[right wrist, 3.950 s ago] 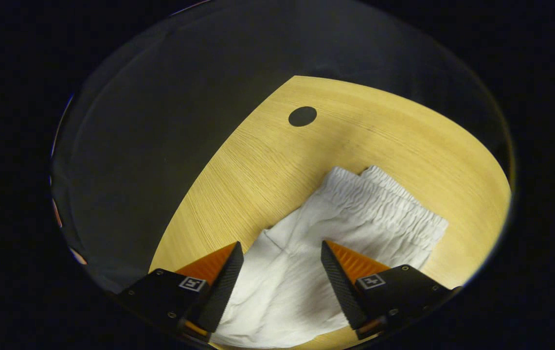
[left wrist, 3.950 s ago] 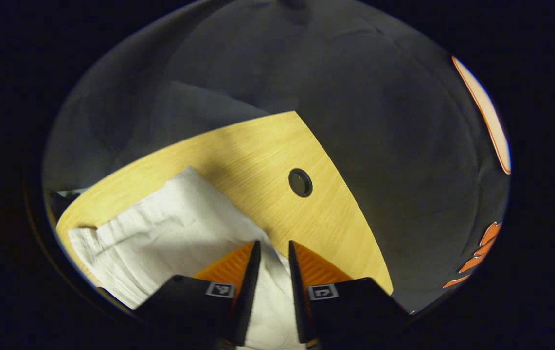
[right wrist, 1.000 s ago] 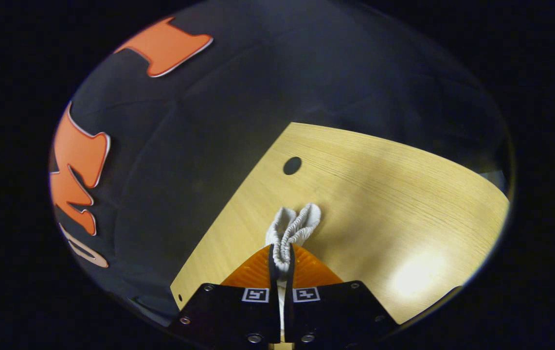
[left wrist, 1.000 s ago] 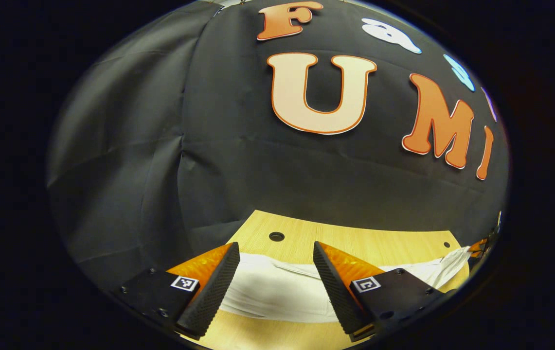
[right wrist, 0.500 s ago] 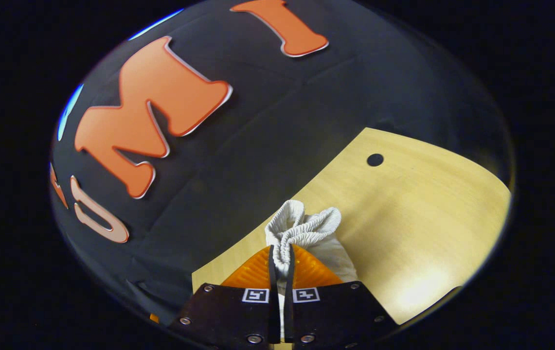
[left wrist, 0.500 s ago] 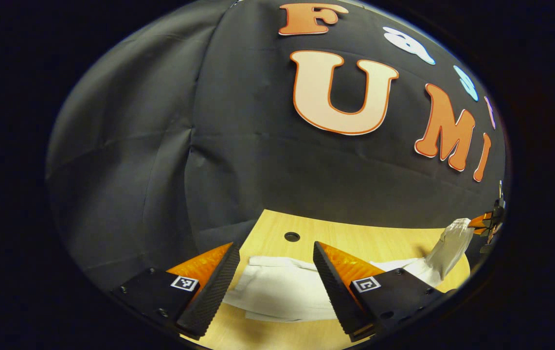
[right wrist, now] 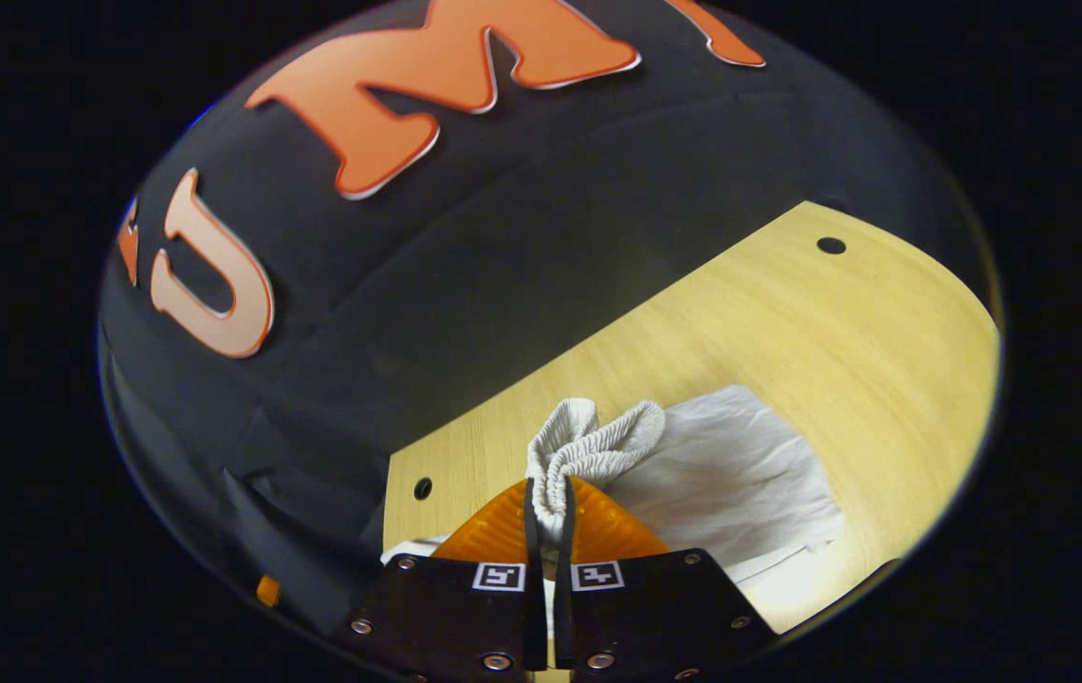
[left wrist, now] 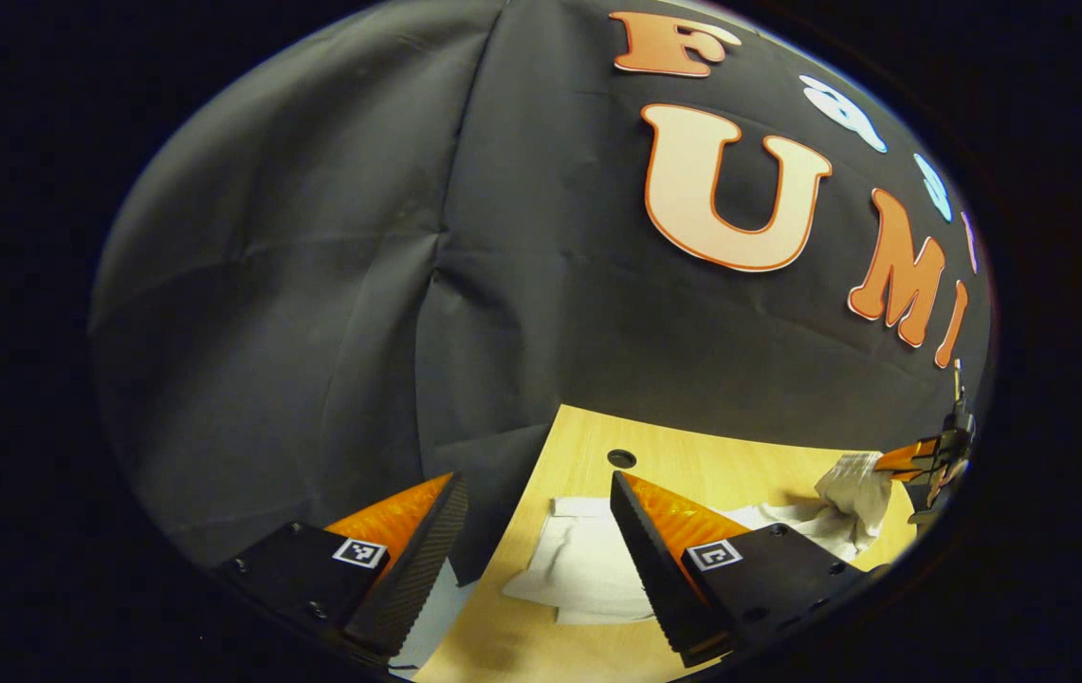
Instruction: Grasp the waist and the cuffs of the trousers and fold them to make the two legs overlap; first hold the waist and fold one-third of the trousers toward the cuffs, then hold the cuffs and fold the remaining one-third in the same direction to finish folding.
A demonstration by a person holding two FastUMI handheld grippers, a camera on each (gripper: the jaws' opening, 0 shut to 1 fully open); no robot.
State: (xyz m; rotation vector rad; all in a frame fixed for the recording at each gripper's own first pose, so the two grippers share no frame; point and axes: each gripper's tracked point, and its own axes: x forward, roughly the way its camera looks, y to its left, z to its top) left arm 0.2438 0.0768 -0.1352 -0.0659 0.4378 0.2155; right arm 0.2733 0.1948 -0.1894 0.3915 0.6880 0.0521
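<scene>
In the right gripper view we see our right hand-held gripper (right wrist: 546, 507) clenched on the waist (right wrist: 593, 446) of the white trousers (right wrist: 730, 484): both fingers press on the gathered elastic band, which bunches up in ruffled folds just above the fingertips. The waist is lifted off the wooden worktop (right wrist: 787, 323), and the cloth below it spreads out to the right of the gripper, lying creased and flat on the wood near the worktop's near edge. A strip of white cloth also peeks out at the left, beside the gripper's body.

In the left gripper view our left hand-held gripper (left wrist: 536, 531) is released, its fingers spread wide apart with nothing between them. It hangs above the left end of the worktop (left wrist: 692, 455), apart from the cloth. The trousers (left wrist: 588, 569) lie beyond and partly behind its right finger, a pale, wrinkled band running across the wood toward the right. At the far right of that view the cloth rises in a crumpled peak to the other hand-held gripper (left wrist: 920, 460), which pinches the waist (left wrist: 853, 484) there. The left end of the garment lies flat, close to a round hole (left wrist: 621, 459) in the worktop, its edge showing a hem-like fold. We cannot tell whether the two legs lie squarely on one another.
</scene>
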